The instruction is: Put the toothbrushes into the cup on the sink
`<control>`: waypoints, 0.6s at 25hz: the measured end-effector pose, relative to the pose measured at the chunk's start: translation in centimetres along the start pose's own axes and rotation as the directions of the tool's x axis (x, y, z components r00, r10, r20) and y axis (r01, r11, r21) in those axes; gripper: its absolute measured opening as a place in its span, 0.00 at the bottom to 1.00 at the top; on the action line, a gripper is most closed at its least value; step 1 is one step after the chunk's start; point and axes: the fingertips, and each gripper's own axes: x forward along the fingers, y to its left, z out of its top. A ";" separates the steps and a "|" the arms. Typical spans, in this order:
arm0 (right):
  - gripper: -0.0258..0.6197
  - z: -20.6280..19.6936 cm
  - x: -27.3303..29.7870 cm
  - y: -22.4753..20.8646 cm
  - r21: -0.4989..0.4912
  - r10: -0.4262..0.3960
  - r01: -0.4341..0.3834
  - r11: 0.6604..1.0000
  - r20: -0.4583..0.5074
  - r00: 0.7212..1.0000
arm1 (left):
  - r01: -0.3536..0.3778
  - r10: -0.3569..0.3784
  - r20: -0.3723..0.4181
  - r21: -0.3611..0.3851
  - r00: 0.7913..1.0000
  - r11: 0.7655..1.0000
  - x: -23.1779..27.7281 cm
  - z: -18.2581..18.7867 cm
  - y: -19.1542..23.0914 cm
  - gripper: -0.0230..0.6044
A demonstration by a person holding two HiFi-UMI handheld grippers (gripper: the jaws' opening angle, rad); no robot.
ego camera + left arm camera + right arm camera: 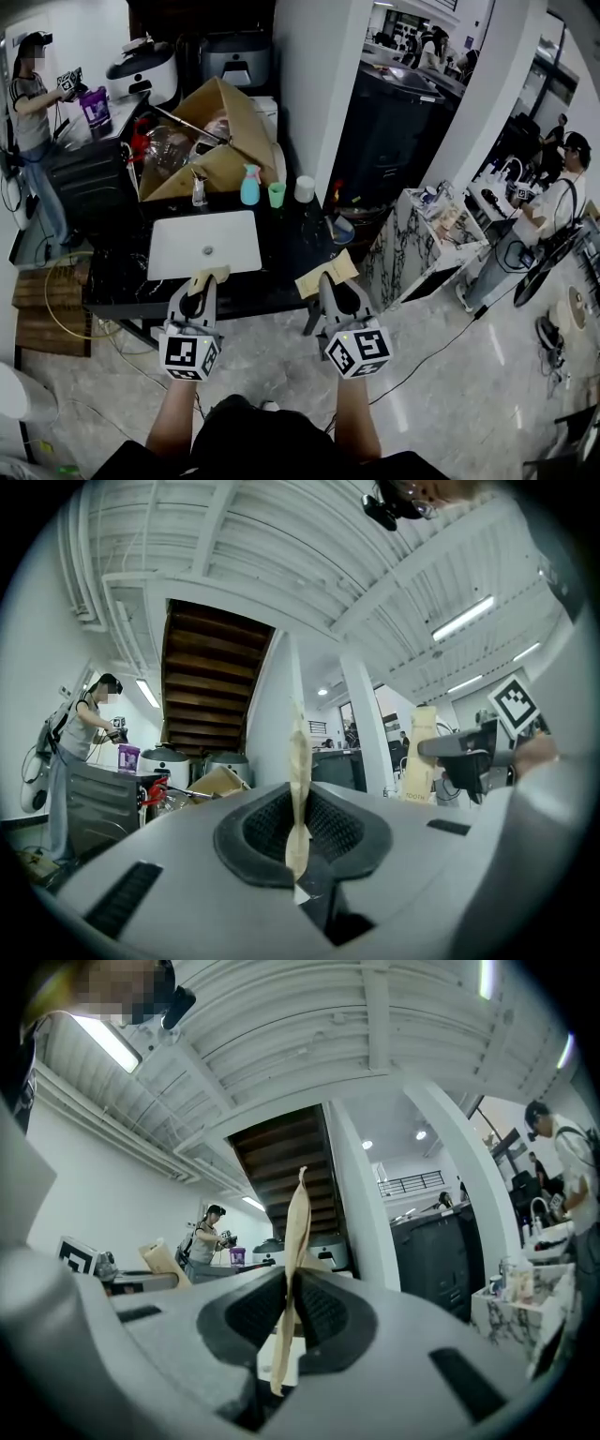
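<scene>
Closest in, the person's two forearms reach forward side by side, each ending in a marker cube and a claw held roughly level at the near edge of the worktop (291,246). That dark worktop is the biggest thing ahead, with the white sink (178,251) sunk into it just beyond the left claw (199,285). Behind the sink sits an open cardboard box (220,131) with clutter in it.

The left claw is clenched on the left toothbrush packet (209,276), a flat beige paper sleeve. From the left gripper view the packet (298,761) stands edge-on, pinched between the dark pads and sticking up past the claw (298,829). The right claw (325,281) grips the right toothbrush packet (327,269) the same way. Its own view shows that sleeve (296,1232) squeezed thin between the pads of the claw (292,1302).

The green cup (276,194) stands on the worktop past the far right corner of the sink, just beside a blue spray bottle (249,186) and near a white cup (304,188). It is well apart from both claws and both packets, with the sink between it and the left one.
</scene>
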 end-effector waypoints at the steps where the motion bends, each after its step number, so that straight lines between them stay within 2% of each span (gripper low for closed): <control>1: 0.09 0.0 0.1 0.1 -0.002 -0.003 0.003 1.000 0.000 1.000 | 0.004 -0.004 0.000 0.001 1.000 1.000 0.0 0.0 0.1 0.09; 15: 0.09 1.1 1.1 3.8 -0.040 -0.070 0.069 0.997 -0.008 0.998 | 0.087 -0.086 0.022 -0.030 0.996 0.996 0.1 0.5 3.7 0.09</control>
